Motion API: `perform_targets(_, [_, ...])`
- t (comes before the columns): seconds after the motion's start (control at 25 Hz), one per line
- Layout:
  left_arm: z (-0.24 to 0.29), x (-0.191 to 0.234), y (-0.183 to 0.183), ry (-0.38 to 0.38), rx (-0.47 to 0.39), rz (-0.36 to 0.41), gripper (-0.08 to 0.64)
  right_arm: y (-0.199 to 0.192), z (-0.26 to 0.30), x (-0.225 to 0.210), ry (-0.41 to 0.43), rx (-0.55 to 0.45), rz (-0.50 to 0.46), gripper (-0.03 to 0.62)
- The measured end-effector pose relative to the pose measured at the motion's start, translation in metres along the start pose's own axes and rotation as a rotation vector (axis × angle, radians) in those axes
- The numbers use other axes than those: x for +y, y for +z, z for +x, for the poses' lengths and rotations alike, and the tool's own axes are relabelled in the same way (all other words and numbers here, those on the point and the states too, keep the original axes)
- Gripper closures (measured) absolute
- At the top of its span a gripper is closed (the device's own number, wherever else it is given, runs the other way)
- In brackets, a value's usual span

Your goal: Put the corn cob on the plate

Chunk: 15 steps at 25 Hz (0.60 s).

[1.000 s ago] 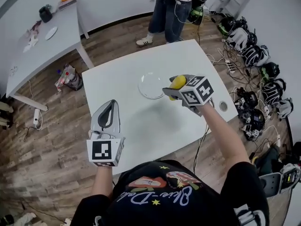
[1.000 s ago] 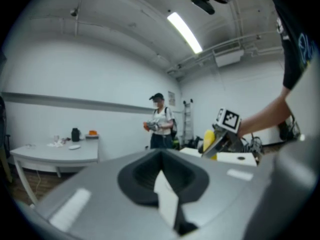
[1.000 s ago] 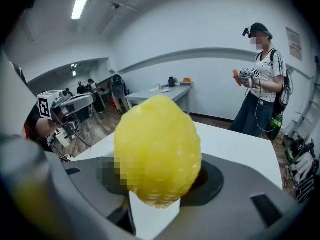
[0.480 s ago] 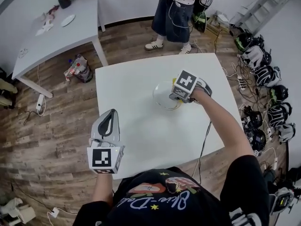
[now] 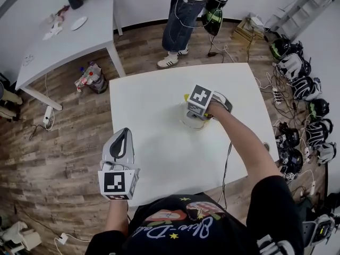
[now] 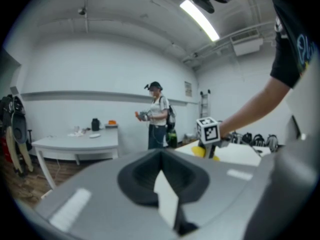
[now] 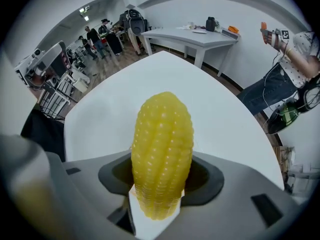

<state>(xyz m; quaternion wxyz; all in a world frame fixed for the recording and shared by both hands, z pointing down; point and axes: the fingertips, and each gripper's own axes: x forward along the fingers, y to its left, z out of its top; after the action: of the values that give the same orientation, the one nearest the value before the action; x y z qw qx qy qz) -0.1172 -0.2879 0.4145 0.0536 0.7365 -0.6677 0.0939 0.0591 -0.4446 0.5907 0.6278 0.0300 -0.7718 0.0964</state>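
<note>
The yellow corn cob (image 7: 162,154) stands upright between the jaws of my right gripper (image 7: 157,204), which is shut on its lower part. In the head view that gripper (image 5: 192,110) hovers over the clear glass plate (image 5: 185,122) near the middle of the white table (image 5: 143,105). Only a sliver of the corn cob (image 5: 187,96) shows beside the marker cube there. I cannot tell whether the cob touches the plate. My left gripper (image 5: 121,138) hangs shut and empty over the table's near left edge. In its own view the left gripper (image 6: 162,184) faces the corn cob (image 6: 200,151).
A person (image 5: 180,9) stands on the wooden floor beyond the table's far edge. A grey table (image 5: 58,41) with small items is at the back left, a bag (image 5: 89,78) beside its leg. Helmets and cables (image 5: 303,89) line the floor at the right.
My right gripper has carried the corn cob from right of the plate to over it and has dropped lower. The left gripper has kept its place.
</note>
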Motion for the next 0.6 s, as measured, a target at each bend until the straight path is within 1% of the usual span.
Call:
perform_targets(0.16, [0.0,-0.002,0.0,0.002,0.001,0.003,0.566,-0.002,0.012,0.002,0.011,-0.017,0.019,0.348])
perform_targets(0.28, [-0.003,0.003,-0.002,0.008,0.007,0.01,0.566,-0.004,0.019,0.007,-0.001,-0.031,0.02,0.347])
perform_targets(0.44, [-0.003,0.006,0.0,0.017,0.008,0.014,0.566,0.0,0.017,0.007,-0.028,-0.082,-0.014,0.347])
perform_targets(0.6, [-0.004,0.005,0.001,0.013,0.003,0.023,0.566,-0.004,0.02,0.008,-0.018,-0.127,0.007,0.347])
